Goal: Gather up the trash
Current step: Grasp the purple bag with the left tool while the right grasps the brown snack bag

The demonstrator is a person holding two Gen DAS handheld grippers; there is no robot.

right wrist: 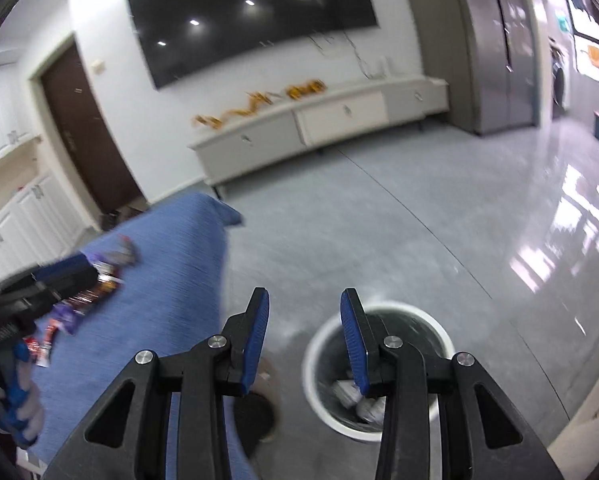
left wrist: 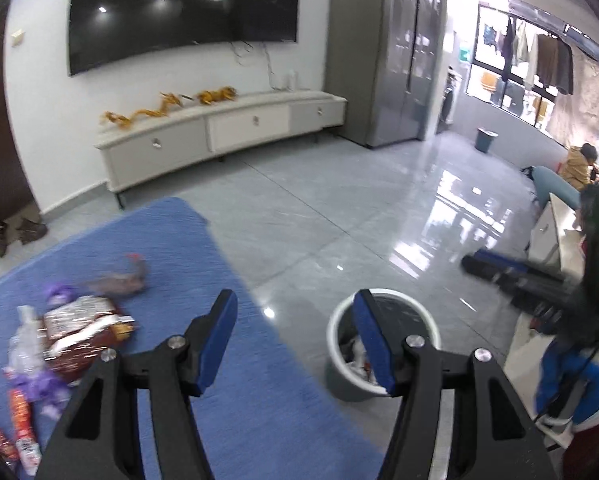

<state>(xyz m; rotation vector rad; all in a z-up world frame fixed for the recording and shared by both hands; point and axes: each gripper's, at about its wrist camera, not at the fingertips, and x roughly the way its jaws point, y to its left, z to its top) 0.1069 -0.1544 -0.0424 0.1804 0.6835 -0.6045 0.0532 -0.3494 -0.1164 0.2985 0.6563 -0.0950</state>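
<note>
My left gripper (left wrist: 295, 296) hangs open and empty over the blue cloth's edge (left wrist: 235, 380), beside a white-rimmed bin (left wrist: 333, 336) on the floor. Crumpled white trash (left wrist: 355, 356) lies in the bin's dark liner. Loose trash sits on the cloth at the left: a shiny brown snack wrapper (left wrist: 83, 324), purple wrappers (left wrist: 59, 292), a red packet (left wrist: 21, 412) and clear plastic (left wrist: 25, 344). My right gripper (right wrist: 305, 294) is open and empty just left of the bin (right wrist: 309, 360), with white scraps (right wrist: 351, 394) inside it. The left gripper (right wrist: 59, 272) shows blurred over wrappers (right wrist: 95, 292).
A white TV cabinet (left wrist: 219, 128) stands under a wall-mounted screen (left wrist: 183, 12), with a grey wardrobe (left wrist: 383, 52) to its right. A small blue bin (left wrist: 486, 140) stands far off on the glossy tiles. A seated person (left wrist: 579, 162) is at the far right. A dark shoe (right wrist: 255, 412) is below.
</note>
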